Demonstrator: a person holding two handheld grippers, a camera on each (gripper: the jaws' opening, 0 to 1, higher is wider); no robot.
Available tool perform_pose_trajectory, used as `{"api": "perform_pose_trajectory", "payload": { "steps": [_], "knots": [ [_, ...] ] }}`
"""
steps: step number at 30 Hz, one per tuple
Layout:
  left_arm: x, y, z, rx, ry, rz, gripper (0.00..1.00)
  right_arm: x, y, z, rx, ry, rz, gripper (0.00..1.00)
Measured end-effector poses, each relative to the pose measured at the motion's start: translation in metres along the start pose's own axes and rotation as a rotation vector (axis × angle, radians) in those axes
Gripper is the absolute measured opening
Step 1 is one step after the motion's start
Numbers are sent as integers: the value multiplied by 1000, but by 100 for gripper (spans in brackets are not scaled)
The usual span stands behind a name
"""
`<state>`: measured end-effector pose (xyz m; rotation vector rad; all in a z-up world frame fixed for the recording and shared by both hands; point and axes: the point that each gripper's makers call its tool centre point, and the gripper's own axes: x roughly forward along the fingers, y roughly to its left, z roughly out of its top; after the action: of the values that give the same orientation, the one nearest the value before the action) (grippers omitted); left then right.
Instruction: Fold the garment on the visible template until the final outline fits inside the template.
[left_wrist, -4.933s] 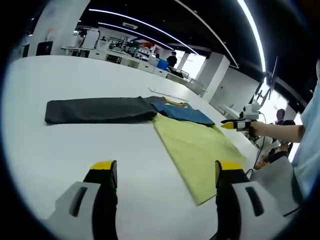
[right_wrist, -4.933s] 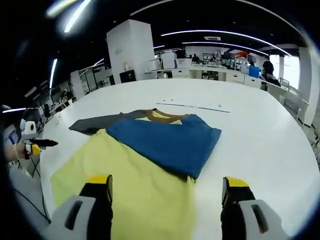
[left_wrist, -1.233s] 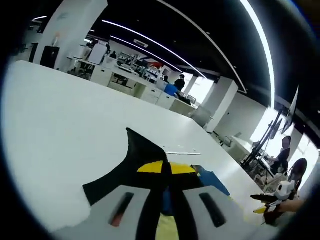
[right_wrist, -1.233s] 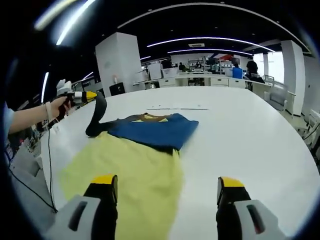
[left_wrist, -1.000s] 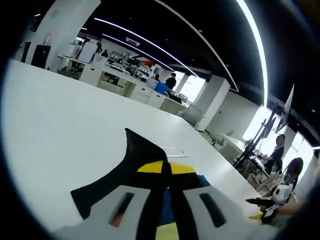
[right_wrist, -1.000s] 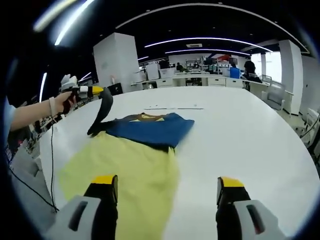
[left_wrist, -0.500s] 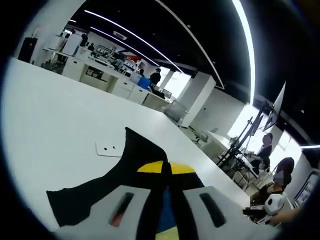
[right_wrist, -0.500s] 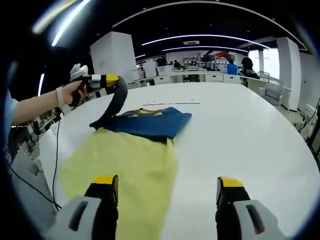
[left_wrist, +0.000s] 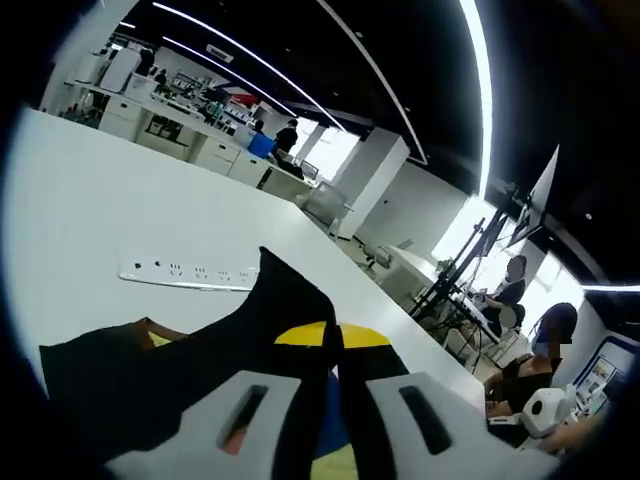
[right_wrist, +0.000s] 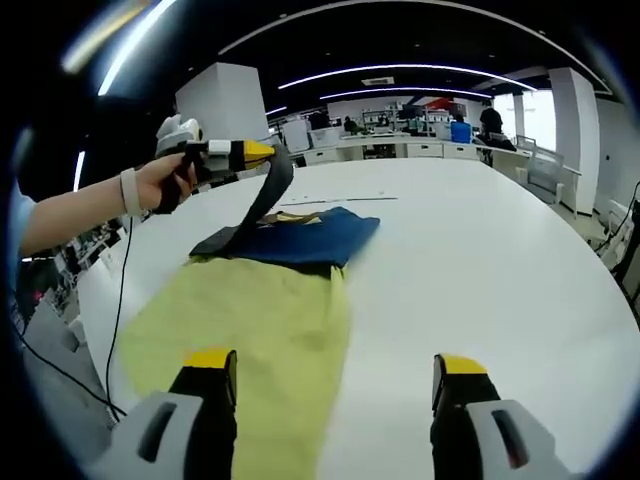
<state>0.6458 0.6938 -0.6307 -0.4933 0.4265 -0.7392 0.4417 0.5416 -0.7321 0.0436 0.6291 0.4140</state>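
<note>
Right gripper (right_wrist: 335, 372), nearest, hovers with jaws spread wide over the yellow-green template (right_wrist: 240, 320) on the white table (right_wrist: 480, 270). Farther along, the left gripper (right_wrist: 262, 152) pinches the dark garment (right_wrist: 262, 200), lifting it above a blue cloth (right_wrist: 305, 238)

- The left gripper (left_wrist: 333, 335) has its yellow-tipped jaws pressed together, dark cloth pinched between the tips.
- In the right gripper view it (right_wrist: 258, 154) is raised, gripped by a hand (right_wrist: 165, 182) on an outstretched forearm.
- The right gripper (right_wrist: 335, 362) has its jaws spread wide, nothing between the tips.
</note>
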Motion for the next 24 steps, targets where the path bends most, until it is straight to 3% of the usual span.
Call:
{"api": "perform_pose_trajectory", "payload": {
  "steps": [10, 13, 24],
  "knots": [
    [15, -17, -57, 28, 135, -73, 0, 1, -2, -6, 26, 9, 0, 80],
    [17, -21, -82, 71, 207, -87, 0, 2, -1, -8, 23, 14, 2, 80],
    [29, -23, -118, 35, 265, -95, 0, 4, 2, -15, 31, 31, 10, 79]
  ]
}}
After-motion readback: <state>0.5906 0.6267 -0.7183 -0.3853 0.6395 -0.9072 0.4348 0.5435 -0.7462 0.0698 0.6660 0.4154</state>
